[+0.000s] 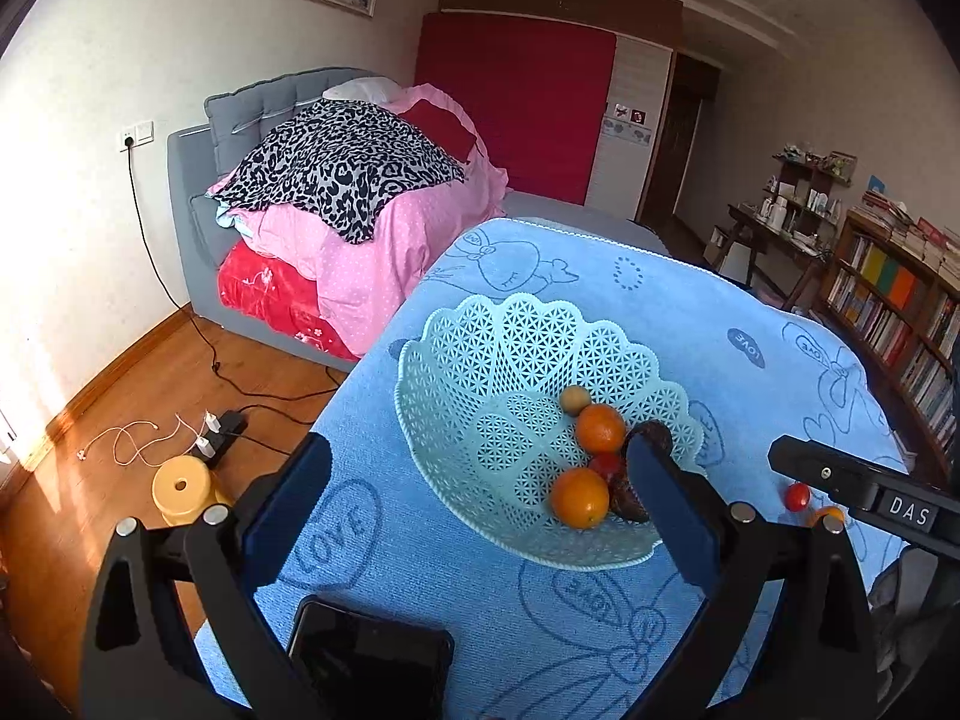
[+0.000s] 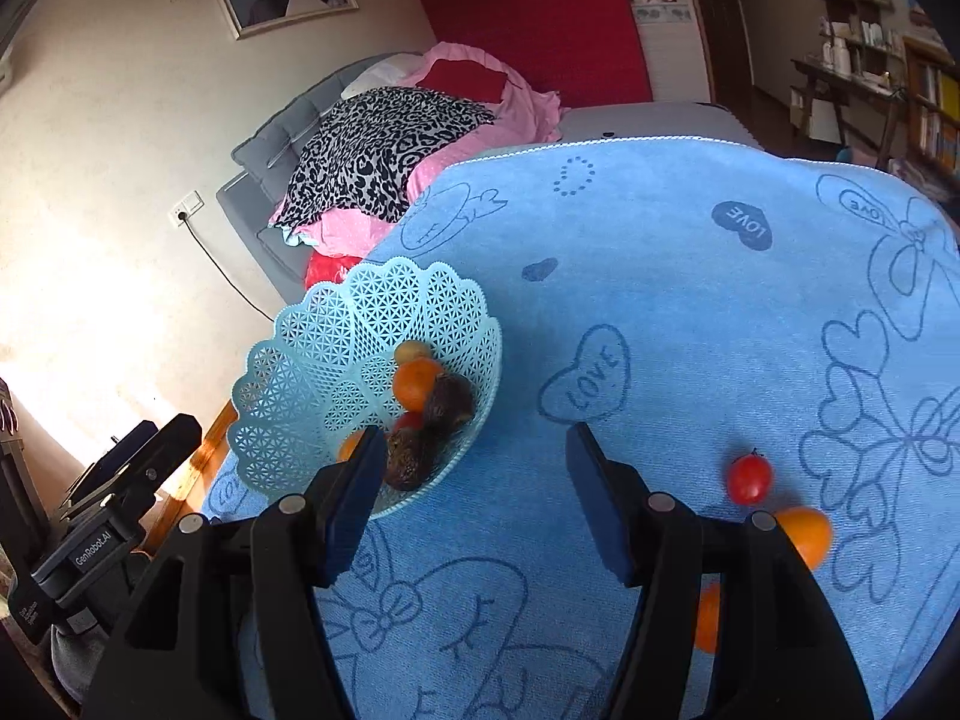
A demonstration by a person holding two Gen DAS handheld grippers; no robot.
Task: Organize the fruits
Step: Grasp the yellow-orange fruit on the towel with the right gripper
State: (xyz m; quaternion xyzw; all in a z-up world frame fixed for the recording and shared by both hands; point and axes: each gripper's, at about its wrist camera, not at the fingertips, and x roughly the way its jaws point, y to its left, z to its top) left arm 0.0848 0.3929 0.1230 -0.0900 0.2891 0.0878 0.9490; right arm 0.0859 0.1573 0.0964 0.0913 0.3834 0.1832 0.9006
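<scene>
A pale green lattice basket (image 1: 480, 354) (image 2: 336, 330) stands on the blue towel-covered table (image 1: 750, 312) (image 2: 690, 300). It holds two oranges (image 1: 579, 497), a small tan fruit (image 1: 575, 400), a red fruit (image 1: 606, 465) and dark brown fruits (image 2: 447, 399). My left gripper (image 1: 480, 480) is open, empty, hovering over the basket's near side. My right gripper (image 2: 474, 480) is open and empty, just right of the basket. On the towel lie a red tomato (image 2: 749, 478) (image 1: 797, 495) and two oranges (image 2: 807, 534), one partly hidden behind my right finger.
A dark phone (image 1: 372, 654) lies at the table's near edge. Left of the table are a bed with pink bedding (image 1: 372, 222), a yellow stool (image 1: 180, 489) and cables on the wooden floor. Bookshelves (image 1: 888, 312) line the right wall.
</scene>
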